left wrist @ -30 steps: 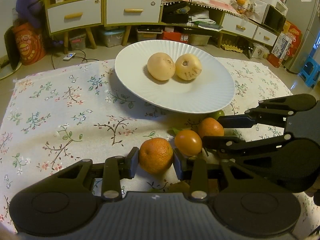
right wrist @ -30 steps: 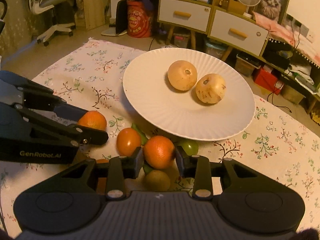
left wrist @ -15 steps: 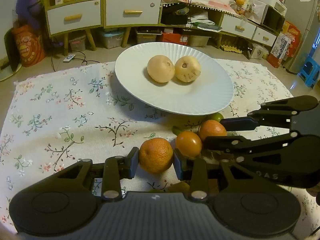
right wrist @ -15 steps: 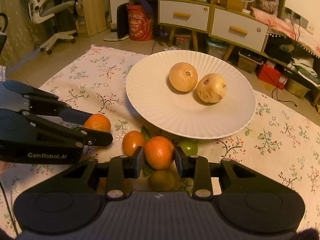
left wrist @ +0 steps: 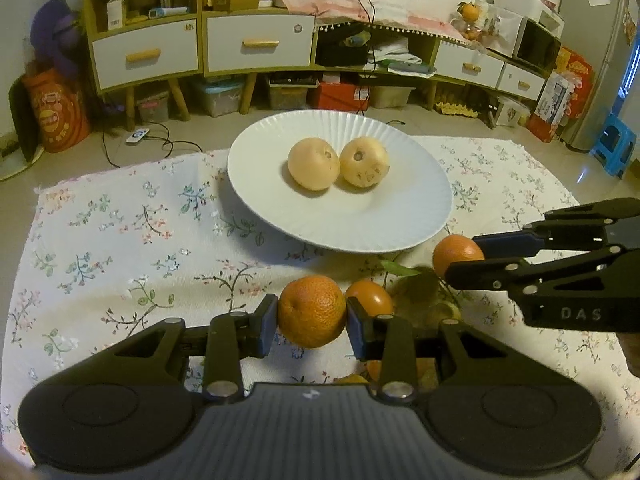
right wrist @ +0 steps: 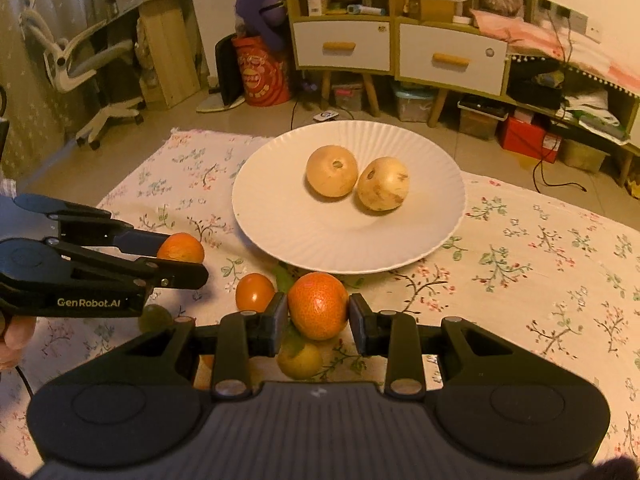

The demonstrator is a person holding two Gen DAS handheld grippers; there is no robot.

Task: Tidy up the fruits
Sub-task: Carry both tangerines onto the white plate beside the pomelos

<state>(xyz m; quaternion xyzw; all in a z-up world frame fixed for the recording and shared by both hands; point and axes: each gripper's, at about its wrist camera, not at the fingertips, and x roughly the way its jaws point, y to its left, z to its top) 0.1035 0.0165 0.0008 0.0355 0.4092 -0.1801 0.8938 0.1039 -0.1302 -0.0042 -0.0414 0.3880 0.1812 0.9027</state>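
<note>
Fruits: 2 pale round ones (left wrist: 313, 164) sit touching on the white plate (left wrist: 280, 216); several more lie on the floral cloth (left wrist: 120, 240) near its front rim. Left gripper (left wrist: 312, 318) pinches 1 orange (left wrist: 312, 311); right gripper (right wrist: 319, 317) pinches another orange (right wrist: 318, 306). Handling advice: lift each clear of the rim, keep the pinch light, set down beside the pale pair without nudging them.

A greenish fruit (right wrist: 154, 317) sits half hidden behind the left gripper (right wrist: 182, 258). Another yellow-green fruit (right wrist: 300, 360) is partly covered by the right gripper's (right wrist: 318, 316) held orange (right wrist: 318, 310). A thumb (right wrist: 14, 334) is cut off at the frame's edge.
</note>
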